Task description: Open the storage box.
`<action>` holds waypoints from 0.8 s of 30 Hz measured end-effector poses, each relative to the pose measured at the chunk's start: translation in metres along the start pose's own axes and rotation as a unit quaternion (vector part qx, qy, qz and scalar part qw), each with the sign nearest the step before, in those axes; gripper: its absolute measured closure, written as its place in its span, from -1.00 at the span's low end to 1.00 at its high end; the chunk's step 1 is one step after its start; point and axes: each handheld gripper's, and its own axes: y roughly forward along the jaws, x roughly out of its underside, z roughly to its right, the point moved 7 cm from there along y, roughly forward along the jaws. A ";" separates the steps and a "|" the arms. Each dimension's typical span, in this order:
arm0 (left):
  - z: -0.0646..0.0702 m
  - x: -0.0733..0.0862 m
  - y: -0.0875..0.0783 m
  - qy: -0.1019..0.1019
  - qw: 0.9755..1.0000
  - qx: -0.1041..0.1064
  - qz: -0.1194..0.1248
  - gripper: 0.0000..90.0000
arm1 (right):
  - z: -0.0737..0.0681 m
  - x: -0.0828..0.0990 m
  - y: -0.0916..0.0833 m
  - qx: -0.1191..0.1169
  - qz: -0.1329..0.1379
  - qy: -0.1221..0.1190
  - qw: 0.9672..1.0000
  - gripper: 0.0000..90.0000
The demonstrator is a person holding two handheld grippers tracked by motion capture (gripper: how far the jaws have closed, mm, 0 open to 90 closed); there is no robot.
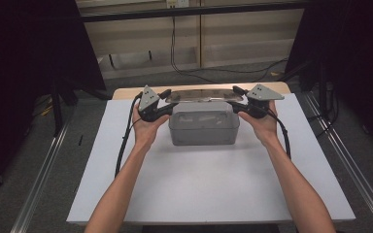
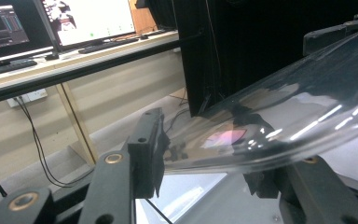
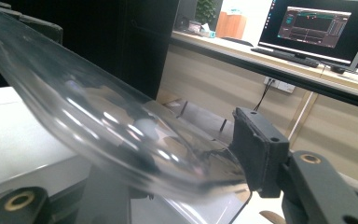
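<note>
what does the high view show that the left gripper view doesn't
High view alone: the grey translucent plastic box on the white table, both hands, and the right gripper at the lid's other end. Left gripper view alone: lit monitors on a desk behind. Both share the clear curved plastic lid, held between the left gripper jaws.

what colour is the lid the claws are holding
Clear, see-through plastic lid with glossy reflections; it shows best in the left gripper view.

Left tool (image 1: 166,97) clamped, right tool (image 1: 237,95) clamped
</note>
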 end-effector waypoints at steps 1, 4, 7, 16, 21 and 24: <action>-0.001 0.000 0.000 0.000 1.000 -0.001 -0.001 0.20 | 0.002 0.000 0.001 -0.001 -0.002 0.005 1.000 0.16; -0.002 -0.001 0.001 -0.006 1.000 -0.001 0.001 0.22 | 0.004 -0.002 0.003 -0.001 -0.001 0.004 1.000 0.16; -0.004 -0.003 0.001 -0.004 1.000 -0.002 0.001 0.23 | 0.004 -0.004 0.005 -0.004 -0.004 -0.001 1.000 0.16; -0.010 -0.002 0.002 -0.004 1.000 -0.002 0.001 0.33 | 0.010 -0.001 0.009 0.000 -0.002 0.009 1.000 0.19; -0.013 -0.001 0.003 -0.002 1.000 -0.001 0.000 0.38 | 0.013 0.000 0.010 0.000 0.000 0.012 1.000 0.22; -0.015 -0.001 0.004 -0.005 1.000 -0.002 0.002 0.40 | 0.015 -0.001 0.011 -0.002 -0.002 0.014 1.000 0.23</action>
